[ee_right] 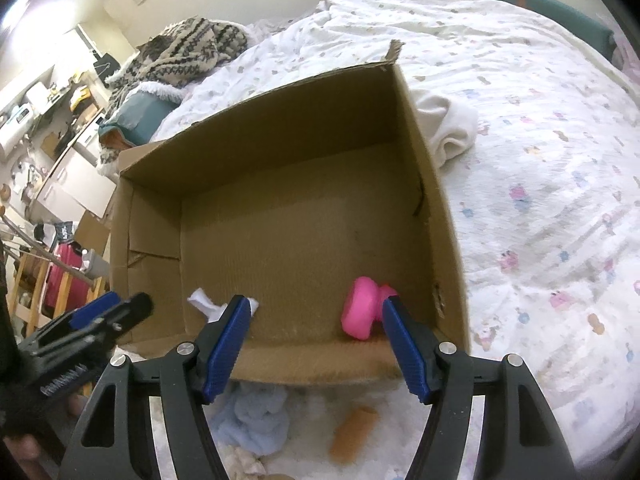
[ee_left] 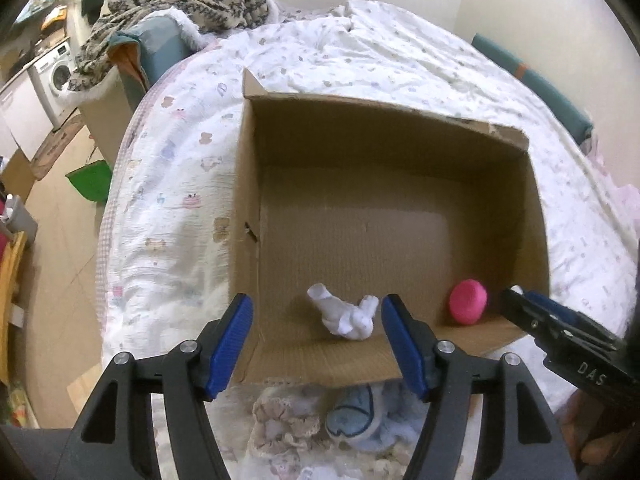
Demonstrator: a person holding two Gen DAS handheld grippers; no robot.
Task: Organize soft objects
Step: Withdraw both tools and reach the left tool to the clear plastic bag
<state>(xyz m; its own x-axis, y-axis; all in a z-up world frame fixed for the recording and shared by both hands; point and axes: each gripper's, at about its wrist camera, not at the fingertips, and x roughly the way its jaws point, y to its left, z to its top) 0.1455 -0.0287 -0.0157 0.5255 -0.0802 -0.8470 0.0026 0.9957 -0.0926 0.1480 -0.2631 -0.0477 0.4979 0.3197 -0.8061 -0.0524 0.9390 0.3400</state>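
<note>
On the quilted white bedspread (ee_left: 192, 168) sits an open brown cardboard box (ee_left: 400, 216), most of its floor bare. Over the near wall's left part, the left gripper (ee_left: 317, 312) hangs with jaws wide, framing a crumpled white sock (ee_left: 348, 316) on the box floor. Rightward, a pink rounded soft toy (ee_right: 360, 312) lies near the near-right corner, beside the right gripper (ee_right: 316, 314), also wide and holding nothing.
</note>
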